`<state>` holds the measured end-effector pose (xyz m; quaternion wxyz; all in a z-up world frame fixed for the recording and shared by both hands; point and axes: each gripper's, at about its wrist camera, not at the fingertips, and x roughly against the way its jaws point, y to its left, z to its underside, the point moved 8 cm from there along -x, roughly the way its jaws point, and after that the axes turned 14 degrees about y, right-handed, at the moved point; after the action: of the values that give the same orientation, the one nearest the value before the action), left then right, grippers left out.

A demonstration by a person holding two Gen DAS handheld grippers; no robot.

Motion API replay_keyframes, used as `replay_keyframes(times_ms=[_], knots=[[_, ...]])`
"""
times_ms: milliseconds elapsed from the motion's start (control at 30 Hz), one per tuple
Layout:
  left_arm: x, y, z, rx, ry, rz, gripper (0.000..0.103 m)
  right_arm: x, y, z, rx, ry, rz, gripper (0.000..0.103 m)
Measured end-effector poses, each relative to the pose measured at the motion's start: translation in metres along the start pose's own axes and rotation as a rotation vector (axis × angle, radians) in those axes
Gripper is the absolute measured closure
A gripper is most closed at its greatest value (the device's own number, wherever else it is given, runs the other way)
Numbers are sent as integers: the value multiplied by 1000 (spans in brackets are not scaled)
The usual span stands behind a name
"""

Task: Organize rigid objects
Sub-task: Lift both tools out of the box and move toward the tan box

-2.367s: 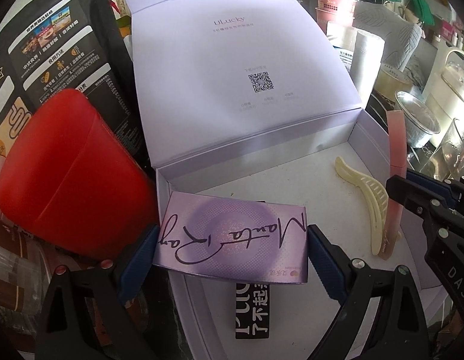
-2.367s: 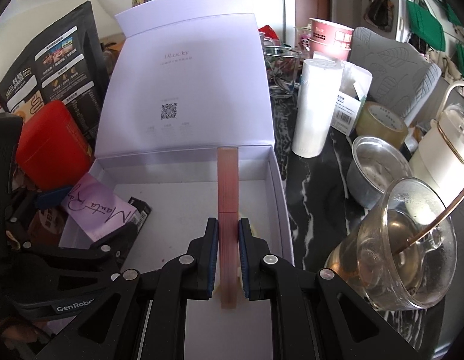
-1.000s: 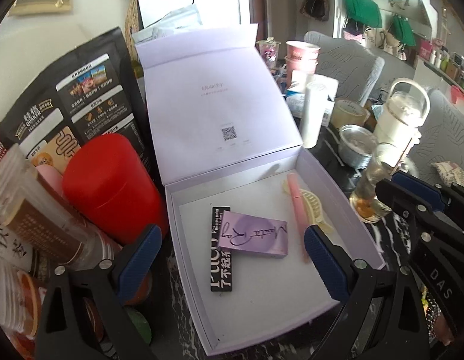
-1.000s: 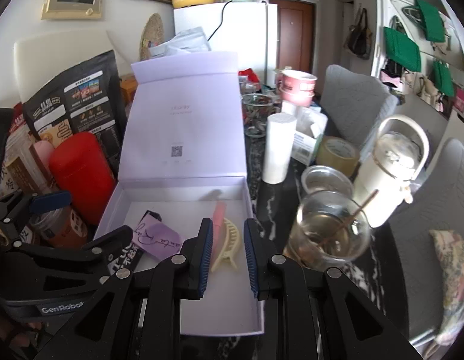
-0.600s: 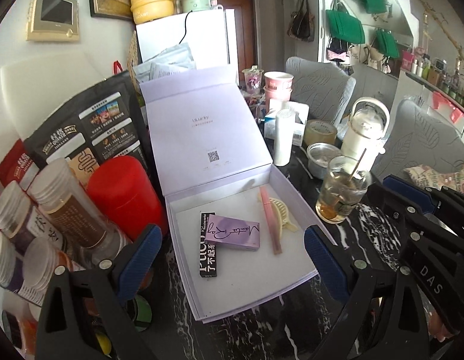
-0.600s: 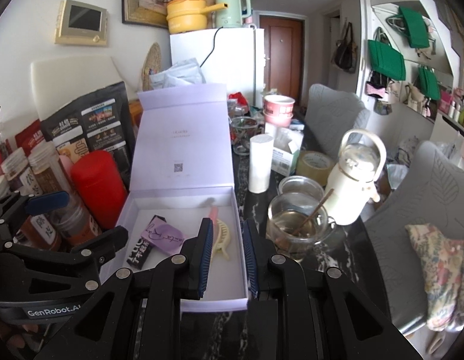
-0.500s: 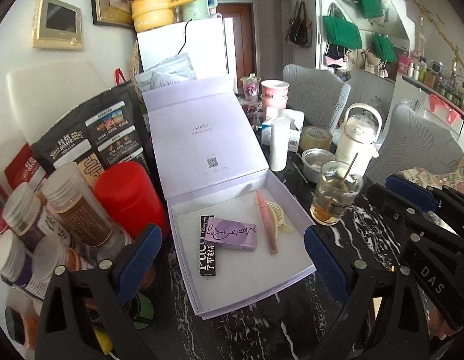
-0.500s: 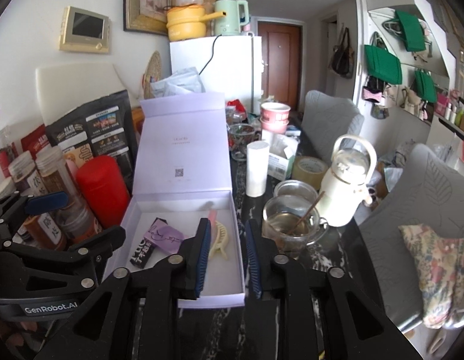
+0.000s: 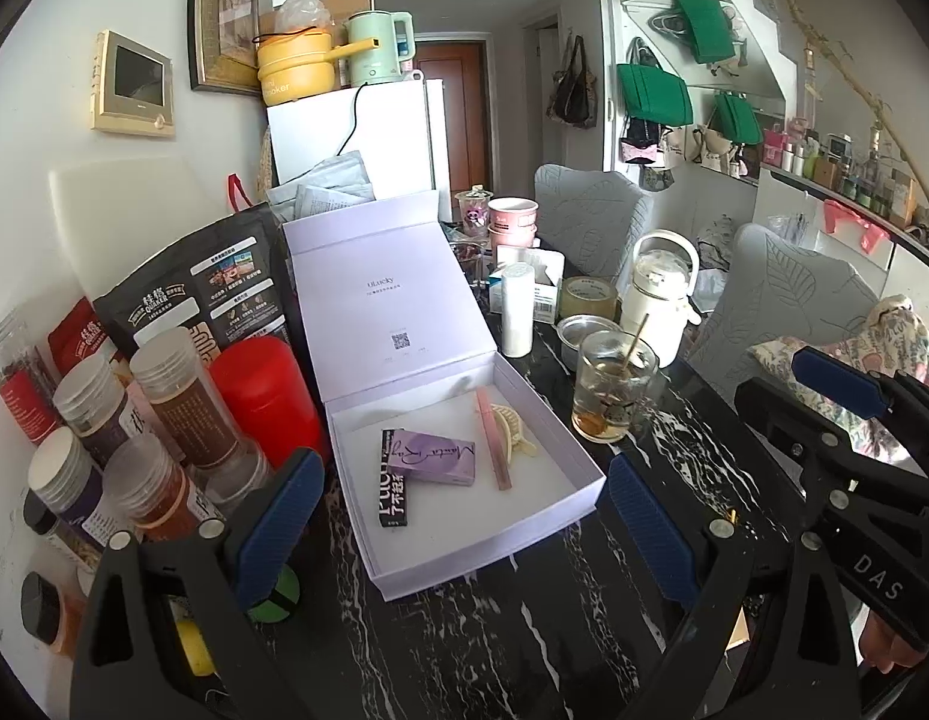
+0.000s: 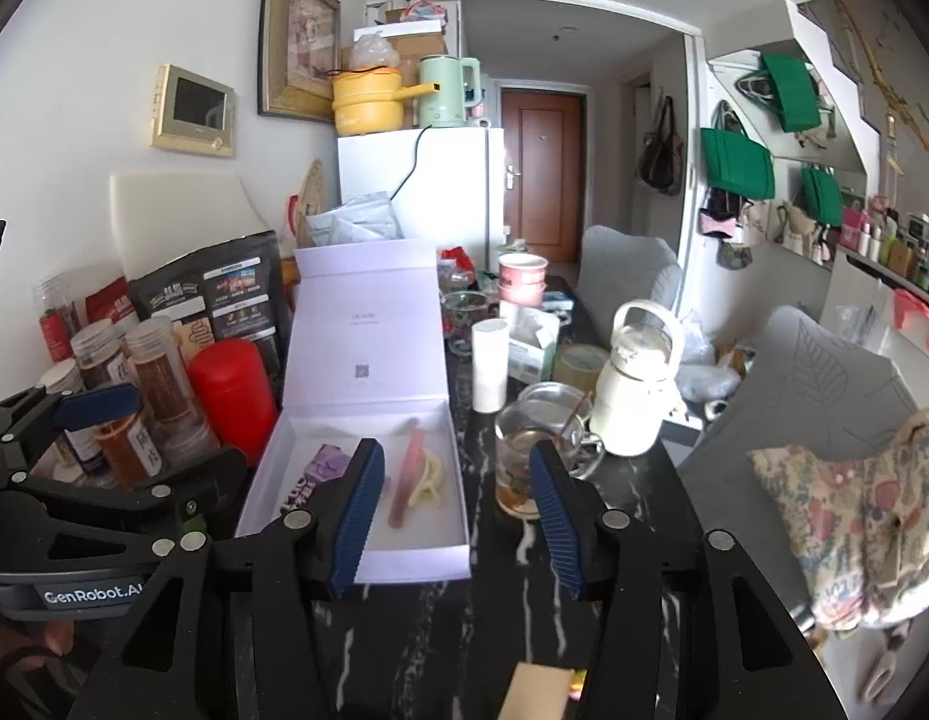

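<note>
An open lilac gift box [image 9: 560, 516] [image 10: 284, 450] stands on the dark marble table with its lid upright. Inside lie a purple carton [image 9: 431, 457] [image 10: 326, 463] on top of a black packet [image 9: 394, 495], a pink strip [image 9: 493, 447] [image 10: 407, 477] and a cream hair claw [image 9: 512, 441] [image 10: 428, 477]. My left gripper [image 9: 464, 516] is open, held above the box's near end with nothing between its fingers. My right gripper [image 10: 455, 516] hangs near the box's right front corner. Its jaws are opening and hold nothing.
Left of the box stand a red canister [image 9: 263, 402] [image 10: 233, 390], several spice jars [image 9: 164, 408] and black snack bags [image 9: 188, 294]. To the right are a glass mug with a stirrer [image 9: 611, 396] [image 10: 530, 456], a white kettle [image 10: 635, 384], a white cylinder [image 10: 488, 366], a tape roll [image 9: 587, 297] and grey chairs.
Both grippers have drawn back and up from the box, so it looks smaller. The right gripper's jaws, nearly shut and empty a second ago, now stand well apart.
</note>
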<state>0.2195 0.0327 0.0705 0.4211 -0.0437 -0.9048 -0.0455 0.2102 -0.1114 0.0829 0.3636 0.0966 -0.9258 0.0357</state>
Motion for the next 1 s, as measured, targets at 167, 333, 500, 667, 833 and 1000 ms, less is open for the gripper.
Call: replay_keyframes(times_ms=[167, 333, 500, 667, 833, 1000], knots=[[6, -14, 19, -37, -2, 6, 5, 15, -4, 18, -13, -2, 24, 47], [8, -31, 38, -80, 9, 23, 1, 30, -12, 41, -29, 6, 61, 42], [4, -41, 51, -96, 33, 33, 1, 41, -20, 59, -49, 6, 86, 40], [1, -55, 65, -103, 45, 48, 1, 46, -30, 77, -61, 22, 126, 39], [-1, -70, 77, -93, 47, 91, 1, 48, -42, 93, -80, 37, 151, 39], [-8, -84, 85, -108, 49, 79, 1, 52, -55, 108, -93, 46, 185, 38]])
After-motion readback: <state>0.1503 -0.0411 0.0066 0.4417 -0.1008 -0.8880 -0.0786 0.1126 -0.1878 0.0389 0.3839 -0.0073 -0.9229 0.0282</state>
